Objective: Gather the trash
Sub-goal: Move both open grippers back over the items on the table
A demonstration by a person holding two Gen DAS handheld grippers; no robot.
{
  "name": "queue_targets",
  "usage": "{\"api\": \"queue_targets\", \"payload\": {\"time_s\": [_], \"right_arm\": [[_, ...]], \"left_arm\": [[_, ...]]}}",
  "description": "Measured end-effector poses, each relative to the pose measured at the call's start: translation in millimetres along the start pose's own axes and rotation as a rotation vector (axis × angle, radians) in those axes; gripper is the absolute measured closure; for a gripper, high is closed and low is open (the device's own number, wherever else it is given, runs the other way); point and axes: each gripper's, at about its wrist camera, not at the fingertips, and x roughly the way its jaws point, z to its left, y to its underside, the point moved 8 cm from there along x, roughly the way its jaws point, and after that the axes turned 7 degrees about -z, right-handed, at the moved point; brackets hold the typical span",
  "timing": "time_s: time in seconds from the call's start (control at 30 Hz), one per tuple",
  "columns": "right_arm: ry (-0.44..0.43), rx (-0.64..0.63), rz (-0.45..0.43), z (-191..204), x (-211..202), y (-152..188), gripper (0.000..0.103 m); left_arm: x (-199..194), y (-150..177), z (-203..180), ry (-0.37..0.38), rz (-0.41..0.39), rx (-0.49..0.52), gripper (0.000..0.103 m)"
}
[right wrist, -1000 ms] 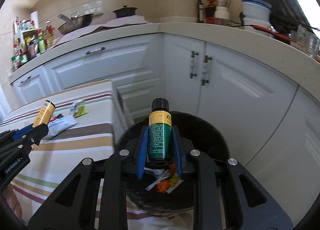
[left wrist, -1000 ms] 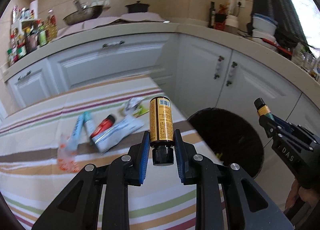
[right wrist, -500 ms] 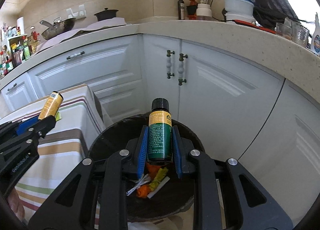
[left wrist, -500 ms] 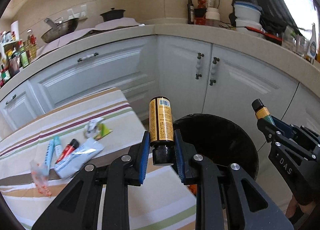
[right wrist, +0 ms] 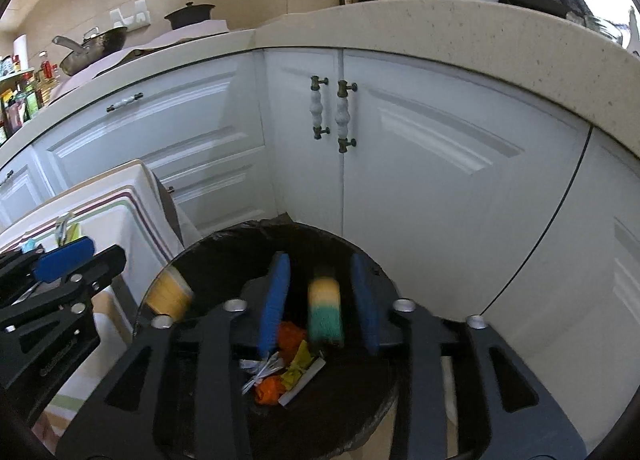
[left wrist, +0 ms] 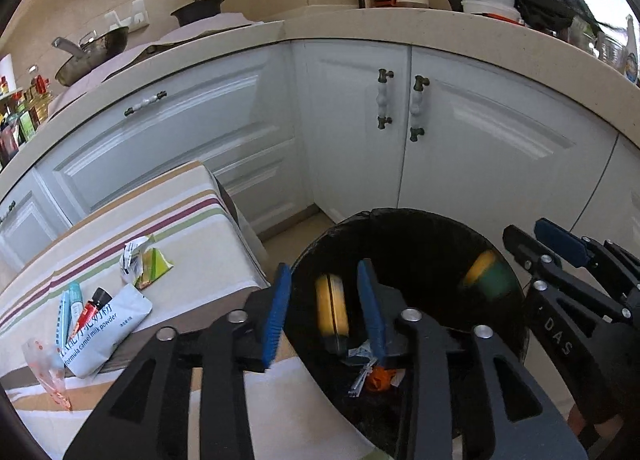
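**Both bottles let go over the bin**

Left wrist view shows our yellow bottle [left wrist: 331, 310] blurred and loose between the spreading jaws of the left gripper [left wrist: 326, 310], neither pad touching it, right above the black trash bin [left wrist: 420, 220]. The green bottle [right wrist: 325, 310] is likewise free between the opening jaws of the right gripper [right wrist: 320, 300], over the same bin, with orange and yellow scraps [right wrist: 280, 372] lying inside it. We judge the drop is best finished by holding both grippers level and quiet above the bin's mouth, letting the jaws part fully before we pull away, so neither bottle clips a pad or the rim. Beside the bin, on the striped table [left wrist: 192, 228], a milk powder pouch [left wrist: 106, 332], tubes [left wrist: 78, 312] and a wrapper [left wrist: 144, 264] remain.
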Motion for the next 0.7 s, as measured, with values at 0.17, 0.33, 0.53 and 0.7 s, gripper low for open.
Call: {"api": "queue_targets", "payload": {"time_s": [0.17, 0.33, 0.53, 0.7], "right_arm": [[0.009, 0.008, -0.003, -0.5, -1.2, -0.6, 0.057], [0.009, 0.001, -0.024, 4.3, -13.7, -4.0, 0.045], [0.014, 0.008, -0.049, 14.8, -28.0, -9.1, 0.033], [-0.051, 0.0, -0.023, 46.8, -35.8, -7.6, 0.033]], "left_arm": [[-2.0, 0.3, 2.9, -0.011, -0.005, 0.002, 0.059], [-10.7, -0.4, 12.2, -0.019, -0.019, -0.018, 0.056], [-33.4, 4.0, 35.3, -0.054, -0.047, -0.032, 0.049], [-56.1, 14.1, 73.0, -0.107, -0.055, -0.073, 0.045]]}}
